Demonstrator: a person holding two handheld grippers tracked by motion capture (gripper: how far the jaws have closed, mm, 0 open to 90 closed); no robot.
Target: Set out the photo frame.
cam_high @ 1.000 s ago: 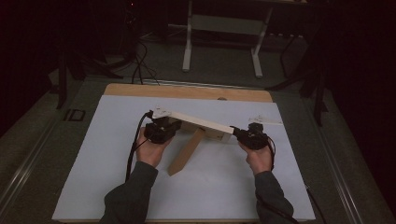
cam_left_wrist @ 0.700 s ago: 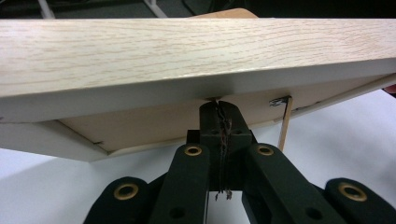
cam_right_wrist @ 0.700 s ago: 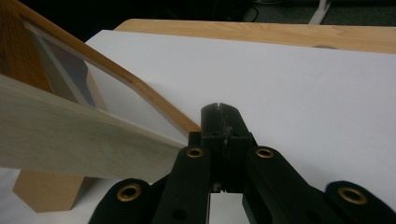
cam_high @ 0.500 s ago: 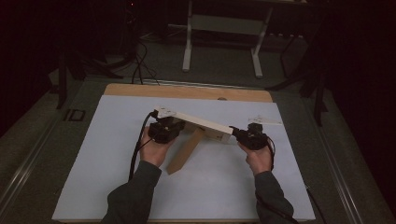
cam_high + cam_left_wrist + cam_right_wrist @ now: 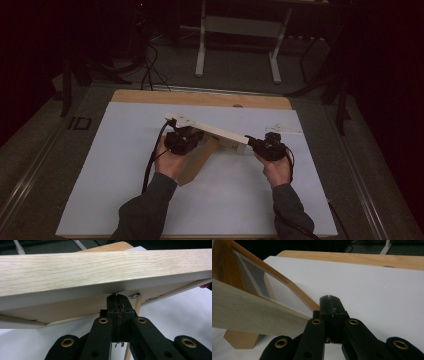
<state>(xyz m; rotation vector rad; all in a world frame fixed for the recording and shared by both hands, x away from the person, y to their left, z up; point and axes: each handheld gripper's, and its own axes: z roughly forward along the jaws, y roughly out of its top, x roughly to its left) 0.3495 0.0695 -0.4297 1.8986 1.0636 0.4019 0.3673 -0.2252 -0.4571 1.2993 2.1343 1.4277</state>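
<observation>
we steady a pale wooden board at the middle of the white table sheet.

the white sheet [image 5: 115,190] covers most of the table [image 5: 200,97]. the board [image 5: 215,131] runs tilted from far left to near right above it, resting on a darker wooden panel [image 5: 197,162]. our left gripper [image 5: 184,140] sits clenched, its tips just under the board's edge; our right gripper [image 5: 256,145] is clenched too, touching the board's right end, with nothing between the jaws.
</observation>
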